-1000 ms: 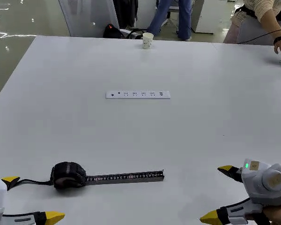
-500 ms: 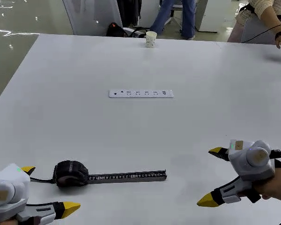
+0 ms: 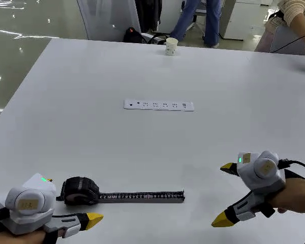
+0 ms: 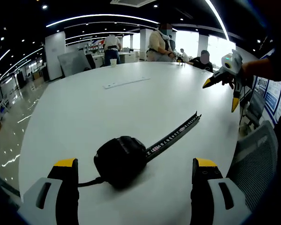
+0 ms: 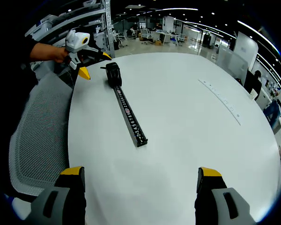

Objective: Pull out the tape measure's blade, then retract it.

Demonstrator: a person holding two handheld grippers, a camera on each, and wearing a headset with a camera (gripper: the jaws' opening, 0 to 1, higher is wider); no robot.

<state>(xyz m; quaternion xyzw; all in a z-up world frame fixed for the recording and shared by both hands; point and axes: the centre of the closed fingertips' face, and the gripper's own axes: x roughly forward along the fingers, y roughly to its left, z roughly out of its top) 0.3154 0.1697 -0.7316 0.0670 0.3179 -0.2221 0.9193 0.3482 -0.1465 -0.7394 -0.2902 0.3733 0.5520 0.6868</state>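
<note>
While the tape's case [image 3: 80, 190] lies near the front edge of the table [image 3: 142, 142] with its blade [image 3: 142, 196] stretched flat toward your right, your left gripper [image 3: 71, 200] is spread wide and empty. Its jaws sit either side of the case, not touching. Your right gripper [image 3: 223, 193] is released too, holding nothing, well apart from the tip [image 5: 140, 140].

I judge the case grab is the step now. Ease the left jaws forward until the case is centred, then close on its flat sides, clear of the blade mouth and the cord [image 4: 86, 182]. Whether a lock holds the blade I cannot tell, so bring the right gripper to the tip and feed it back slowly.
</note>
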